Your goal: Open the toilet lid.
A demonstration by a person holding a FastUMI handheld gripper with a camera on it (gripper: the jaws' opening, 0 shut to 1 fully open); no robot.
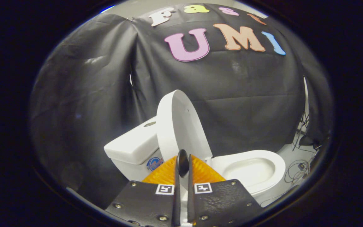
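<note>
A white toilet stands against the black cloth wall. Its lid (181, 126) is raised and stands upright, leaning back toward the tank (134, 145). The seat (276, 164) lies flat around the bowl (247, 170), which is uncovered. My gripper (183, 167) is in front of the toilet, its fingers pointing at the foot of the raised lid. The two fingers are drawn close together with only a thin slit between them. Nothing is held between them, and the lid stands beyond the tips.
Black cloth hangs behind and to the left of the toilet. Loose cables (298, 170) lie on the pale floor to the right of the bowl, near a stand's legs (304, 123).
</note>
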